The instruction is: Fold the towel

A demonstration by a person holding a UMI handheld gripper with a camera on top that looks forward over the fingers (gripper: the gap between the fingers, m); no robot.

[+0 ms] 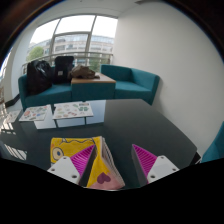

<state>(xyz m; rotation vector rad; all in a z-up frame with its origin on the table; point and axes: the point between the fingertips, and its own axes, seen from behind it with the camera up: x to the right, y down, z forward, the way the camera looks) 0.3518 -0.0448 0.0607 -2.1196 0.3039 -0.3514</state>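
A: Looking forward along the tongs (112, 170), what lies around them?

B: One dark, glossy counter (130, 125) stretches ahead. Beyond it stand two teal sofas (128, 82), joined at a corner below a big window (75, 40). A black bag (40, 75) sits on the nearer sofa. Patterned boxes (60, 112) rest at the counter's far side; I count about three.

A: And the towel?

B: A yellow towel (72, 152) with a pink print is bunched against the left finger (68, 168). A fold of it hangs between the two fingers.

A: Are the tongs clenched?

B: The right finger (155, 165) stands clear of the cloth, so they look released. The towel's lower part is cut off from sight.
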